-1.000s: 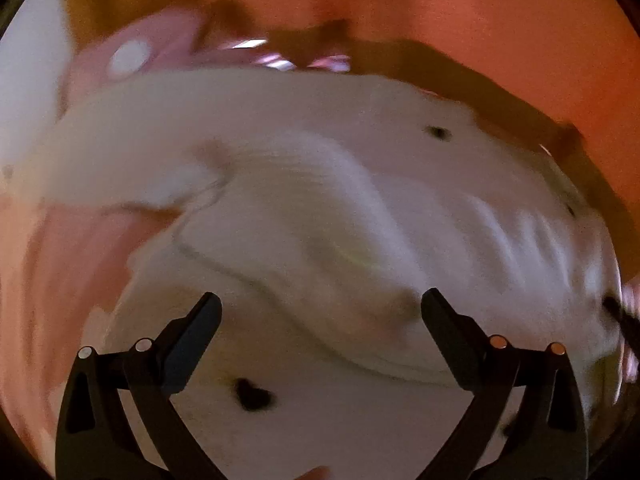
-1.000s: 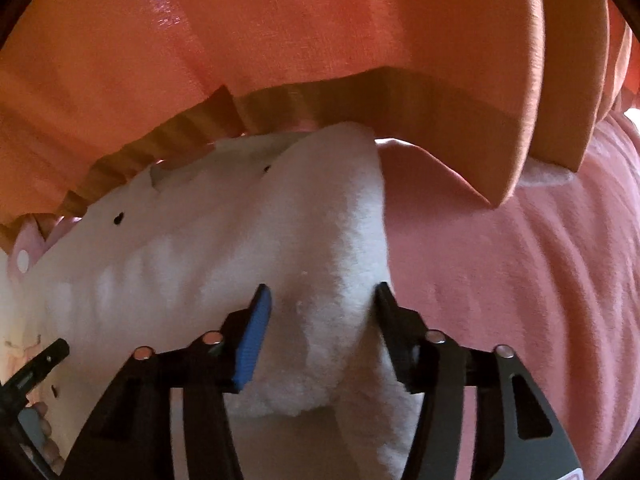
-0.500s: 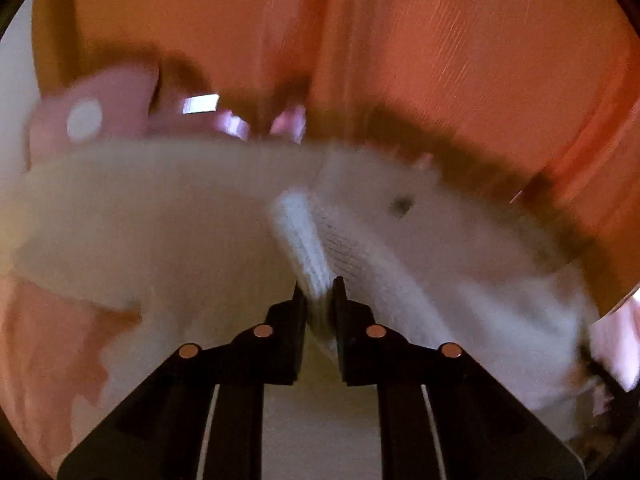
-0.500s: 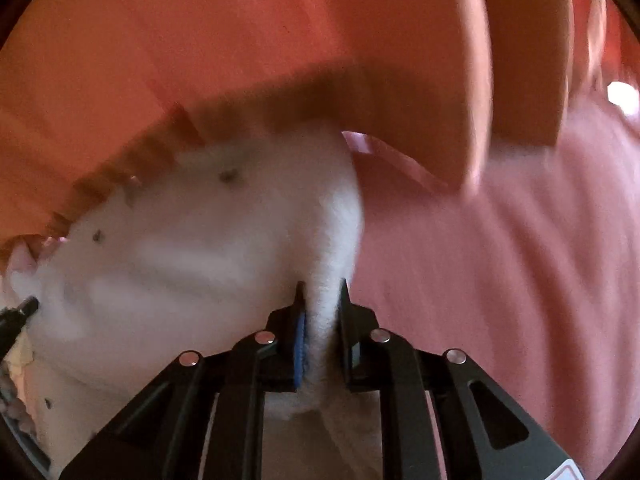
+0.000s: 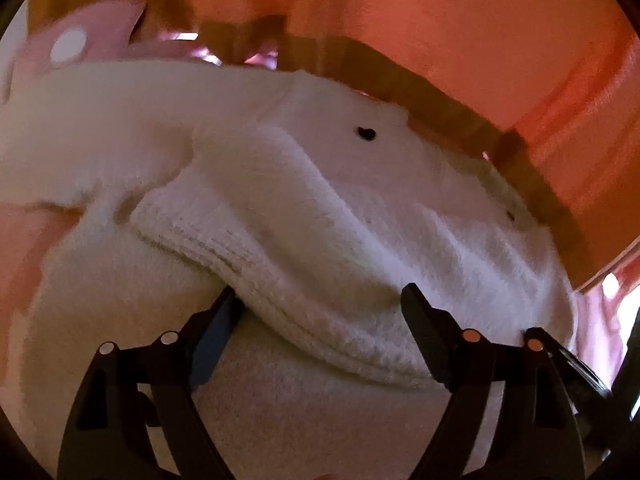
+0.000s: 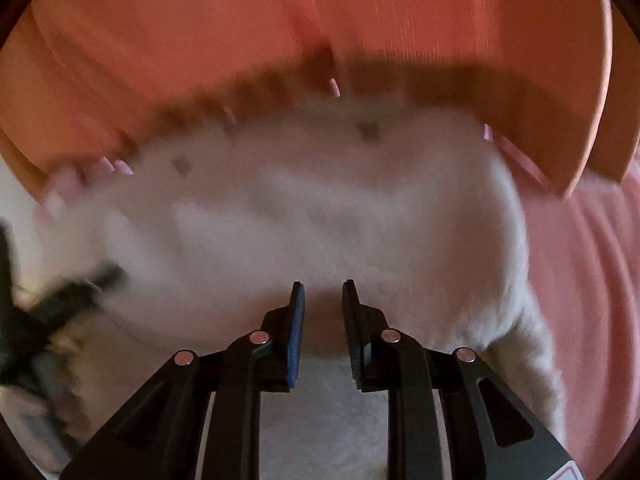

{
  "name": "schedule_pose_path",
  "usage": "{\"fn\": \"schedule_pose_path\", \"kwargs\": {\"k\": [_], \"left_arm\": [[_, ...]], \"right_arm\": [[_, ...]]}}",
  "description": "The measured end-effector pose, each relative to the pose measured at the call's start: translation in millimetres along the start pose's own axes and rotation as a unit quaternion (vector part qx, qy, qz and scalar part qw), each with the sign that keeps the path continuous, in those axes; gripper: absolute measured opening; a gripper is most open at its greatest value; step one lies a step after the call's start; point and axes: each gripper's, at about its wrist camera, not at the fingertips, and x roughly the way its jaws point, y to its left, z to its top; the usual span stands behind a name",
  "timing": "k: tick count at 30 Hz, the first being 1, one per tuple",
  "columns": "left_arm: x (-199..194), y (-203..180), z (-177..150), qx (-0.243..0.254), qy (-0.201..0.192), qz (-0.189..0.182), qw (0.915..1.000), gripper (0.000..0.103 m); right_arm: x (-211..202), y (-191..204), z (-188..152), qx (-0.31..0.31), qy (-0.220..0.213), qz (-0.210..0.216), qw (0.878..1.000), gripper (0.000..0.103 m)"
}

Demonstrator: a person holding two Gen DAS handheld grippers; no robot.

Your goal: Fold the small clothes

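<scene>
A white fleecy garment [image 5: 360,208] with small black marks lies bunched on the pink bedding. Its ribbed edge [image 5: 280,292] forms a thick fold across the left wrist view. My left gripper [image 5: 320,300] stands over that fold with its jaws opening wide; the fold lies between the fingers, untouched by the pads. In the right wrist view the same garment [image 6: 320,208] shows blurred. My right gripper [image 6: 322,288] hovers at its near edge, its jaws opening a narrow gap with no cloth pinched between them. The left gripper [image 6: 60,292] shows as a dark blur at the left.
An orange hanging cloth [image 6: 280,40] drapes along the far side, just behind the garment. Pink bedding [image 6: 592,280] stretches to the right. A pink item with a white dot [image 5: 80,44] lies at the far left behind the white garment.
Half a second ago both grippers were shut on folds of the white garment. Both have let go; the left jaws spread wide, the right only slightly. The right view swung across the garment.
</scene>
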Motion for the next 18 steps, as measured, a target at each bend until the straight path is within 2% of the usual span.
{"fn": "schedule_pose_path", "kwargs": {"k": [2,5,7,9,12,14,16,17,18], "left_arm": [[-3.4,-1.8,-3.2,0.014,0.001,0.0,0.9999,0.08],[-11.4,6.8,-3.6,0.011,0.002,-0.001,0.9999,0.08],[-25.0,15.6,-2.6,0.015,-0.01,0.004,0.9998,0.08],[-37.8,24.6,-1.8,0.024,-0.02,0.014,0.9994,0.08],[-52.6,43.2,-2.3,0.019,-0.042,0.032,0.9984,0.082],[-55.3,54.9,-1.8,0.002,-0.037,0.03,0.9989,0.083],[-54.4,63.1,0.1,-0.017,-0.035,0.021,0.999,0.083],[-53.7,64.8,0.4,-0.019,-0.033,0.02,0.9991,0.083],[-53.4,65.4,0.9,-0.018,-0.032,0.019,0.9991,0.083]], "right_arm": [[-7.5,5.8,8.3,-0.007,-0.003,0.002,1.0,0.021],[-18.5,36.4,22.2,-0.038,-0.032,0.032,0.998,0.025],[-17.5,65.8,30.7,-0.071,-0.031,0.066,0.995,0.037],[-5.4,99.5,43.0,-0.106,-0.026,0.079,0.991,0.048],[37.3,142.4,64.6,-0.144,-0.006,0.058,0.988,0.059],[78.8,157.8,72.9,-0.156,0.029,0.03,0.987,0.06],[98.2,166.0,65.1,-0.168,0.052,0.019,0.984,0.052],[95.3,171.4,63.6,-0.185,0.036,0.017,0.982,0.045],[92.5,176.8,65.9,-0.197,0.037,0.027,0.979,0.013]]}}
